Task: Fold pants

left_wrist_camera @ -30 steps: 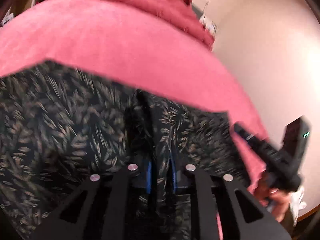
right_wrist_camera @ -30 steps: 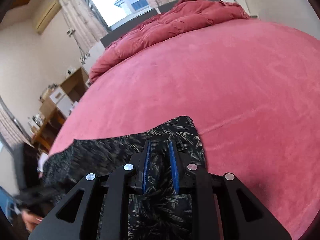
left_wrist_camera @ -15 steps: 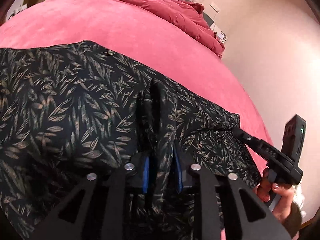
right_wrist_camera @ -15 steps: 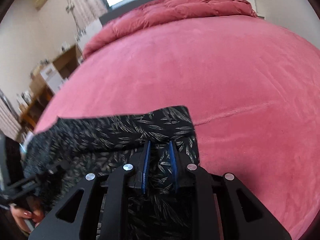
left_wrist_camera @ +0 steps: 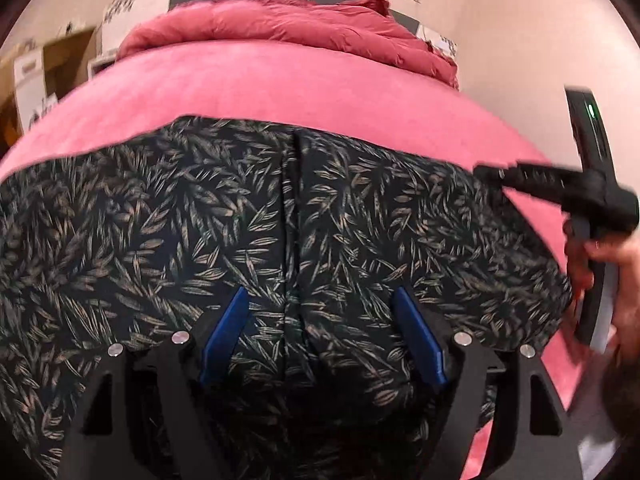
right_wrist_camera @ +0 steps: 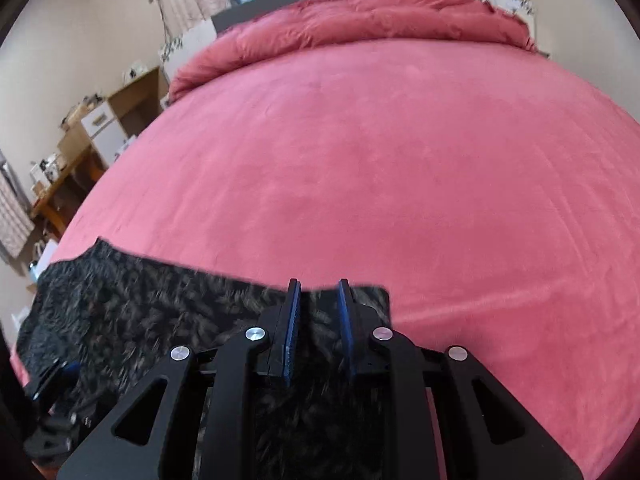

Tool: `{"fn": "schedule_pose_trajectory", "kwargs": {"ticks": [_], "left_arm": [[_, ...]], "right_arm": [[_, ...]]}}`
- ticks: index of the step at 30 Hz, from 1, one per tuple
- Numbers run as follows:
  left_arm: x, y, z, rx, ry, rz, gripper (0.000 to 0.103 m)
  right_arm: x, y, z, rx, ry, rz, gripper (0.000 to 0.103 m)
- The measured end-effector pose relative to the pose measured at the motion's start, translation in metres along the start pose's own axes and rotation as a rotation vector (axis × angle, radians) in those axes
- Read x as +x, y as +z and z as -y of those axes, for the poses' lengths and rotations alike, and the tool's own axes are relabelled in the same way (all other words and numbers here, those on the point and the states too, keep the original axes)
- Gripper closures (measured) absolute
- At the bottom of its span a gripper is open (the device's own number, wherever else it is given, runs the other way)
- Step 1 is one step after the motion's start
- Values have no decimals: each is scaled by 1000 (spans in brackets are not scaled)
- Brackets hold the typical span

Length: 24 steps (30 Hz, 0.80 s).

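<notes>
The left claw (left_wrist_camera: 320,334) is spread wide, its blue pads apart over the pants (left_wrist_camera: 224,232) with no cloth between them. A seam or fold line runs straight ahead from between the pads to the pants' far edge. The dark, leaf-printed pants lie flat on the bed (left_wrist_camera: 304,88), their long axis running crosswise to the claw, left to right; the left end is cut off by the frame and the near part is hidden under the claw's body.

To the right, the right claw (left_wrist_camera: 492,172) reaches in at the pants' far right corner, a hand (left_wrist_camera: 612,276) on its handle; both are blurred.

In the right wrist view the right claw (right_wrist_camera: 319,320) has its pads slightly parted at the pants' (right_wrist_camera: 160,304) far edge; whether cloth is pinched between them I cannot tell, since the cloth is smeared. The pants spread left from it. Beyond lies a bunched red duvet (right_wrist_camera: 360,20). No writing is readable.
</notes>
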<state>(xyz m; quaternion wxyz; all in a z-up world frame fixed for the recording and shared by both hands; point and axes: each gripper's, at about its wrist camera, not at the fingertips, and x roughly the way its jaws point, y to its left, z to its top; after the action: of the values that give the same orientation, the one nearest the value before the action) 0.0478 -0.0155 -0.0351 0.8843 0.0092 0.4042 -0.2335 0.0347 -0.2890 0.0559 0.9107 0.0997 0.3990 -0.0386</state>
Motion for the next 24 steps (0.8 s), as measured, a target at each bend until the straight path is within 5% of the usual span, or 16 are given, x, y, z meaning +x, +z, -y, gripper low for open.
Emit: {"fn": "schedule_pose_trajectory", "kwargs": {"ticks": [4,10,12,16,20,24], "left_arm": [[-3,7,0,-26,-28,12,27],[-38,-13,-23,-119,-70,83,20],[-39,-20,-30,-137,-64,77,20],[-49,-39,-45,-142,-57,69,20],[-66,-56,-60,-137,-18,65,20],[-87,-59,-86,-196,-26,80,20]], "right_arm": [[-19,-6,11,70,16,73,86],[-73,-48,15,154,-93,150,84],[-82,-69,8,193,-102,140,61],[-83,-97,-4,210,-201,103,57],[-73,-99,-10,181,-362,65,35],[-87,-101,0,228,-314,137,34]]}}
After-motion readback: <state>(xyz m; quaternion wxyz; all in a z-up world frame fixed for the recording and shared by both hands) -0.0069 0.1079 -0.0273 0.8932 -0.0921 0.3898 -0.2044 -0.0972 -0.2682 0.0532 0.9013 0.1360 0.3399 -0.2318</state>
